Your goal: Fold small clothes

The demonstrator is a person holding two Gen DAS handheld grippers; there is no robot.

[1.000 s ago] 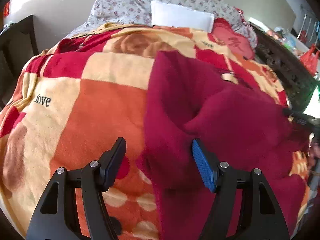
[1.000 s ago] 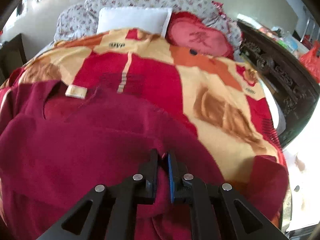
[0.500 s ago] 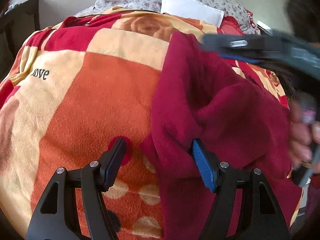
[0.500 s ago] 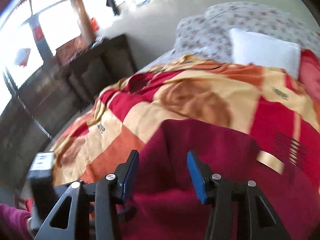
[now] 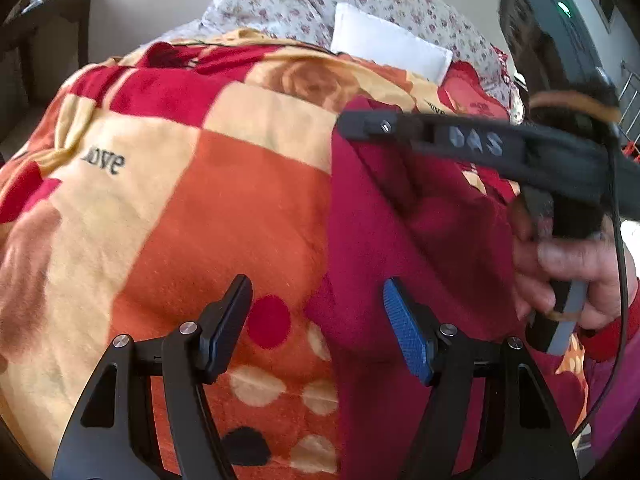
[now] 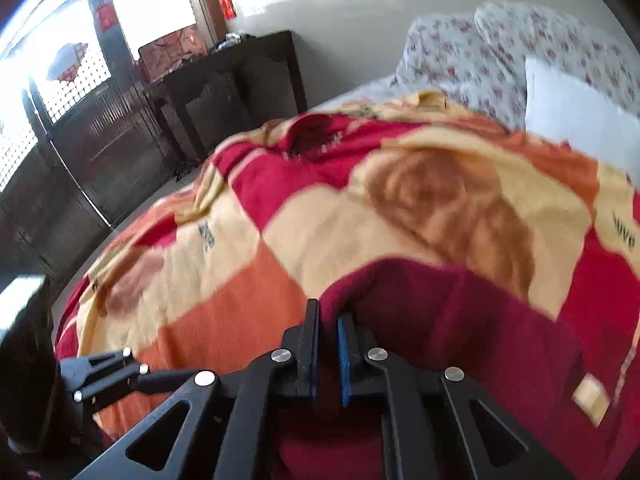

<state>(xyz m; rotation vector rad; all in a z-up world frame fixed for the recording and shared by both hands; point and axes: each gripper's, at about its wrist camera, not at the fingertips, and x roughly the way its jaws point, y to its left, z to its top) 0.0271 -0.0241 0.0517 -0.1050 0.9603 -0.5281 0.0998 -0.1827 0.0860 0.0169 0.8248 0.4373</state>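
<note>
A dark red fleece garment (image 5: 420,240) lies on a checked orange, red and cream blanket (image 5: 224,208), partly folded over itself. My left gripper (image 5: 316,320) is open, its jaws straddling the garment's near left edge without holding it. My right gripper (image 6: 329,320) is shut on the far left corner of the garment (image 6: 460,320). The right gripper also shows in the left wrist view (image 5: 348,124), reaching in from the right, held by a hand.
Floral pillows (image 5: 328,16) and a white pillow (image 5: 384,48) lie at the head of the bed. A red heart cushion (image 5: 476,92) sits beside them. Dark wooden furniture (image 6: 224,92) stands left of the bed, by the windows.
My right gripper let go at the garment's right side, swung across to its far left corner, and closed on it. My left gripper stayed open and hardly moved.
</note>
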